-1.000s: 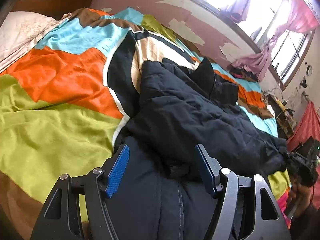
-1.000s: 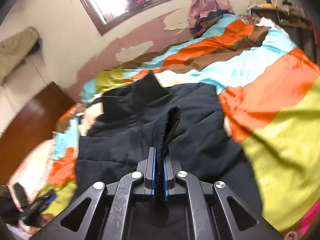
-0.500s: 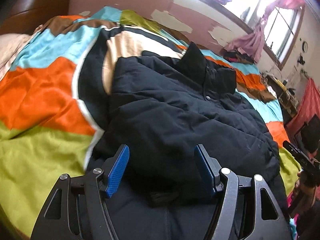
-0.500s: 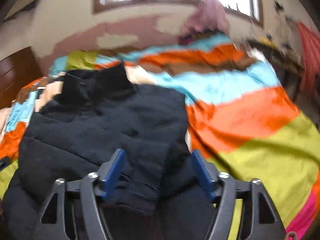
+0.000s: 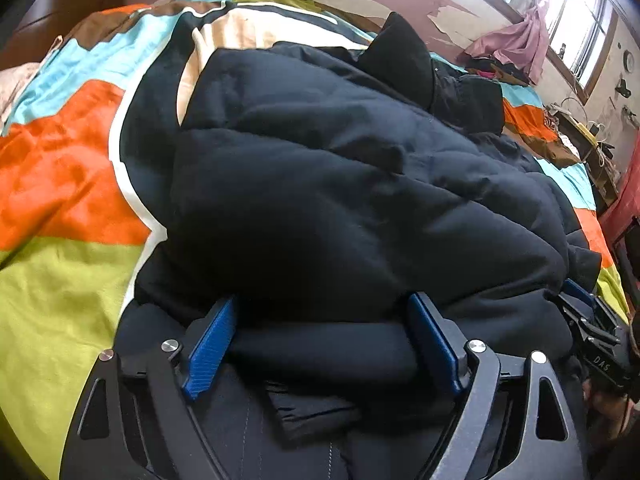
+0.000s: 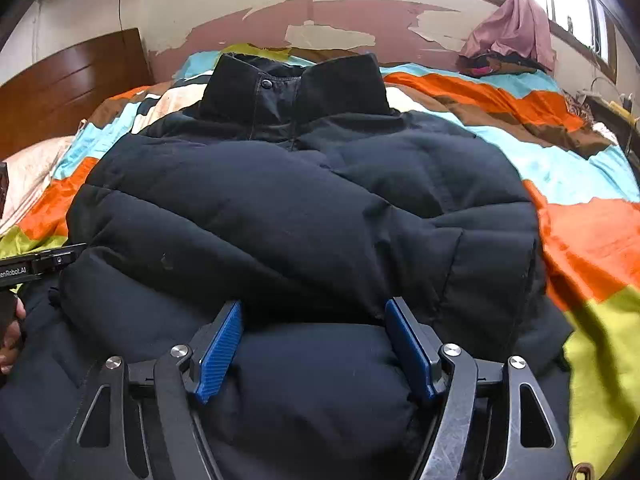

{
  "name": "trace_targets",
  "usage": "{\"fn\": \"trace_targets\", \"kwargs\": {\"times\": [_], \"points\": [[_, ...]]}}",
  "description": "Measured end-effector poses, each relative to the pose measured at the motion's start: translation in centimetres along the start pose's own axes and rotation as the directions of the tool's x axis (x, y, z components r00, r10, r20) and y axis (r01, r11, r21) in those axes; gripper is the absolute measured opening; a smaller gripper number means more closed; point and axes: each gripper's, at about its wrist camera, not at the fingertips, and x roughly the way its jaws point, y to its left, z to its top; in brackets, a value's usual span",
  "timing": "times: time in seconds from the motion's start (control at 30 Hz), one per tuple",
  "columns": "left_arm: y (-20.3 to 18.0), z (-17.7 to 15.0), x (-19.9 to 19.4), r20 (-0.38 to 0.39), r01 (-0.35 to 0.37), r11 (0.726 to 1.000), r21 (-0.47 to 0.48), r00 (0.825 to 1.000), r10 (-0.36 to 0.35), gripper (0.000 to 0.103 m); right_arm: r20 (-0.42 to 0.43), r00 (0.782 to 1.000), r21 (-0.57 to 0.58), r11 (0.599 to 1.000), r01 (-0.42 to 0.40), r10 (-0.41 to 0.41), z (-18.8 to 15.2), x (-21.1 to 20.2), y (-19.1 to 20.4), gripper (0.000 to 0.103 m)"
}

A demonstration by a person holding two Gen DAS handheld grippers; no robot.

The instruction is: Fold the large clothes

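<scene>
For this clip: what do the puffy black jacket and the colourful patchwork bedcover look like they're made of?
Puffy black jacket: looks like matte woven synthetic shell over soft padding, judging by its quilted, bulging panels; its collar looks softer, perhaps fleece. Colourful patchwork bedcover: thin, smooth fabric with slight sheen and fine wrinkles, possibly polyester or satin-like cotton.

Right gripper [image 6: 314,346] spread wide over black puffer jacket [image 6: 304,216] on bedspread [image 6: 580,240]

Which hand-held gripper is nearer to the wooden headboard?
Left. The left hand-held gripper is at the jacket hem on the headboard side; the right hand-held gripper is farther along. Both grippers' jaws have just been opening, jacket between them.
</scene>
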Motion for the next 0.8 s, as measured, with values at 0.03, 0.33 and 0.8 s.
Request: {"fn": "trace_targets", "kwargs": {"times": [0.03,0.33,0.8], "points": [[0.1,0.0,0.2,-0.001,-0.003,1.0,0.0,1.0,0.003,0.083,0.001,1.0,0.006,1.0,-0.007,0.007,-0.1,0.3,-0.2,0.071],[1.4,-0.5,0.3,-0.004,0.085,0.995,-0.05,0.996,-0.085,0.101,0.02,1.0,0.02,1.0,-0.018,0.017,-0.4,0.9,-0.3,0.072],[1.4,-1.9,-2.4,-0.112,-0.066,0.992,-0.108,0.992,0.054,0.101,0.041,0.985,0.036,0.985,-0.171,0.17,-0.9,-1.3,-0.4,0.103]]}}
